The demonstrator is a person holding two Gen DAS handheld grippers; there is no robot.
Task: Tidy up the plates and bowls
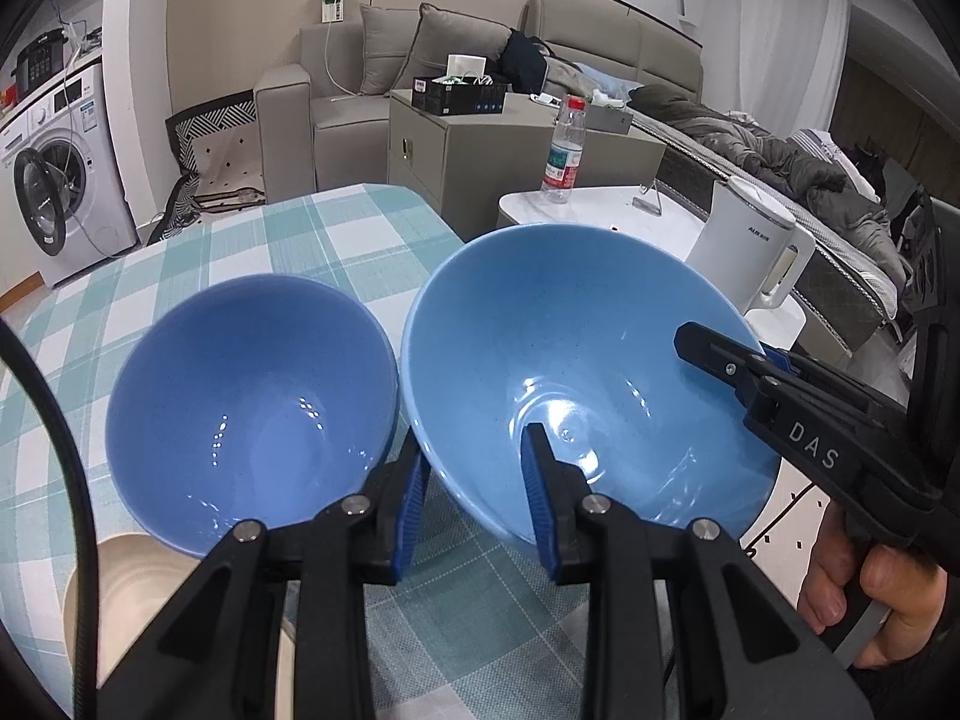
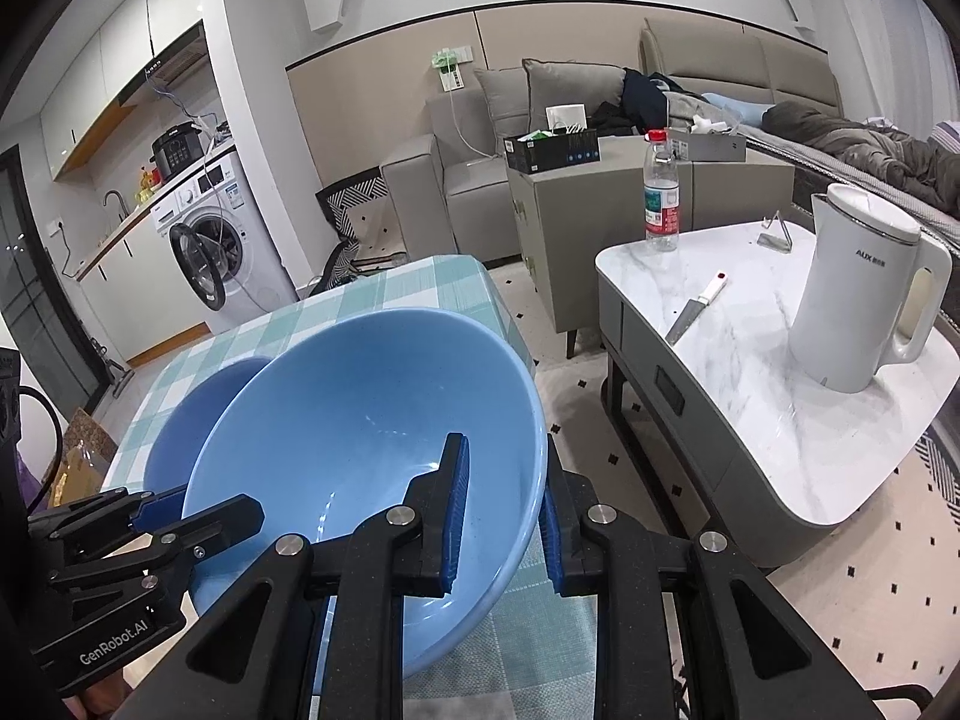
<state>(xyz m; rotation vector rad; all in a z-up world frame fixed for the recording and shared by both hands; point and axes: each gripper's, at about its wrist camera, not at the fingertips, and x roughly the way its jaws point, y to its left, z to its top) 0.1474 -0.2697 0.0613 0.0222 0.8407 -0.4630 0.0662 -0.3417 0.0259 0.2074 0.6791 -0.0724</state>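
Observation:
A large light-blue bowl point(image 1: 576, 360) point(image 2: 360, 420) is tilted with its opening facing both cameras, above the checked tablecloth point(image 1: 300, 228). My left gripper point(image 1: 477, 495) point(image 2: 198, 507) is shut on its near-left wall, with one pad inside and one outside. My right gripper point(image 2: 504, 522) point(image 1: 738, 354) is shut on the right rim in the same way. A smaller, darker blue bowl point(image 1: 252, 402) point(image 2: 198, 402) sits just left of the large one, and their rims touch. No pad grips it, and I cannot tell what it rests on.
A cream dish point(image 1: 120, 576) lies on the cloth under the small bowl's near edge. To the right stands a white marble table point(image 2: 750, 390) with a kettle point(image 2: 858, 300), a knife point(image 2: 690, 315) and a water bottle point(image 2: 660, 198). A hand point(image 1: 870, 588) holds the right gripper.

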